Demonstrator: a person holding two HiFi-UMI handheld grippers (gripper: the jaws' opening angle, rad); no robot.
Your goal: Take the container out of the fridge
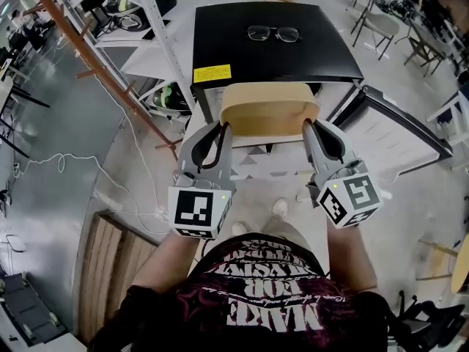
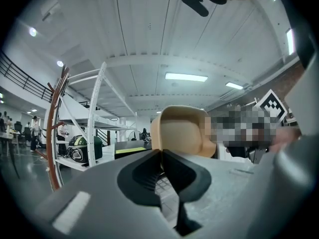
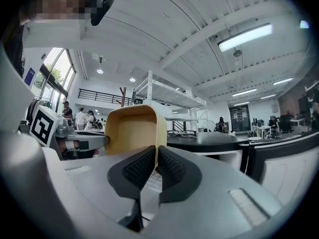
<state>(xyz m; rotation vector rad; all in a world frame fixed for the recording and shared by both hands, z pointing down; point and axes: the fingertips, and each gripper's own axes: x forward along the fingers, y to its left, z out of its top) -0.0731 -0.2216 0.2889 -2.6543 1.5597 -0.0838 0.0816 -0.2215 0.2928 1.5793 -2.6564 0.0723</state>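
Jaws of the left gripper (image 1: 223, 128) are closed on the left wall of the container (image 1: 270, 108). Jaws of the right gripper (image 1: 312, 127) are closed on its right wall. Each gripper view shows the thin tan wall pinched between the ribbed pads. Gripping on opposite sides shares the load and should prevent the container from tipping.

The container hangs in the air just in front of the fridge (image 1: 271, 50), above the open compartment. It appears clear of the shelves. The door (image 1: 401, 127) stands swung open to the right. A pair of glasses (image 1: 272, 33) lies on the fridge top.

The container's long axis runs left to right, spanning the two grippers. Its open mouth appears turned toward the person.
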